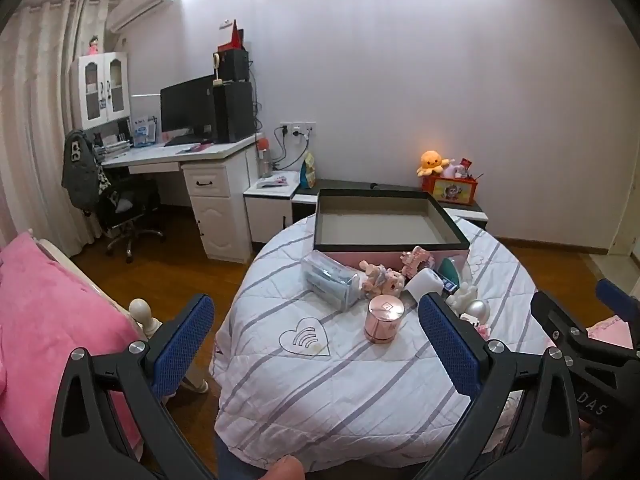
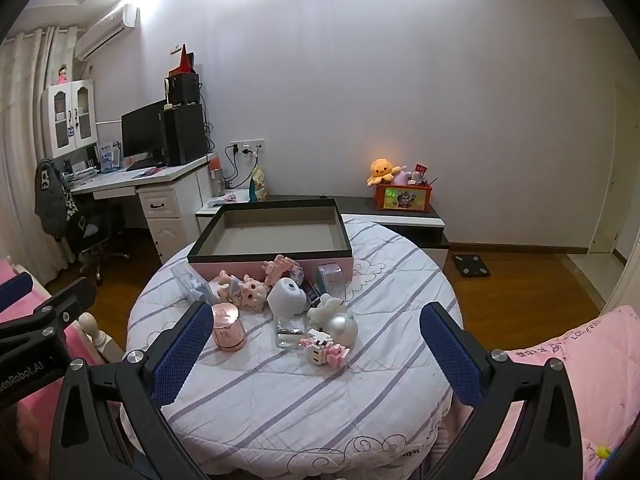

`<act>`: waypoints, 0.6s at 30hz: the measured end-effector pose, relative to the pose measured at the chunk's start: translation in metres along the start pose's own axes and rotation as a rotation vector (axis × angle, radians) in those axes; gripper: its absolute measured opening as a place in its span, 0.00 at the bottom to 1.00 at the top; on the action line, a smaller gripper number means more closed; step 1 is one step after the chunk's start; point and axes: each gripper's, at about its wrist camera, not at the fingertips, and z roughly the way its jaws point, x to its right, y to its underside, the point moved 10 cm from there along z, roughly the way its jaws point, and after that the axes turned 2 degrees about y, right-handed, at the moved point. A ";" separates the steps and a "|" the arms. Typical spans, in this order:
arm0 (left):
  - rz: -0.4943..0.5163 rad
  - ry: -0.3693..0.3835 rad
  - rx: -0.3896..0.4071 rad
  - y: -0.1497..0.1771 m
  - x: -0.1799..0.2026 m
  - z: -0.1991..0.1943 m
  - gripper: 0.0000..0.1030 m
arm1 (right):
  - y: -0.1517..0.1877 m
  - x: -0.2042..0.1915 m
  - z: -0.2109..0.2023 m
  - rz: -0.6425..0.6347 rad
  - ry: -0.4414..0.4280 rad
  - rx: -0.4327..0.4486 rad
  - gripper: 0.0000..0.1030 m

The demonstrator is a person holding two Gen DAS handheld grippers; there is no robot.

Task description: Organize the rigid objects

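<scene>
Left gripper (image 1: 316, 344), right gripper (image 2: 316, 350) — jaws wide, empty, tilted downward.

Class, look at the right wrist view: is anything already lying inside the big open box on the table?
No. The box shows only its bare grey floor, while the toys and jars sit on the cloth in front of it.

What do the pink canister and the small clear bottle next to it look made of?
Pink canister: looks like metal or metallised plastic, with a glossy rose-gold sheen and highlights. Clear bottle: see-through with thick bright edges, so likely glass, possibly hard acrylic.
</scene>
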 end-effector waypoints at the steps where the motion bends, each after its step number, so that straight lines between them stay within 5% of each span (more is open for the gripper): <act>1: -0.002 0.000 0.004 -0.001 -0.001 -0.001 1.00 | -0.001 0.000 -0.001 0.001 0.000 0.001 1.00; 18: -0.003 0.006 0.013 -0.009 0.001 -0.007 1.00 | -0.004 0.002 -0.003 0.002 0.001 0.009 1.00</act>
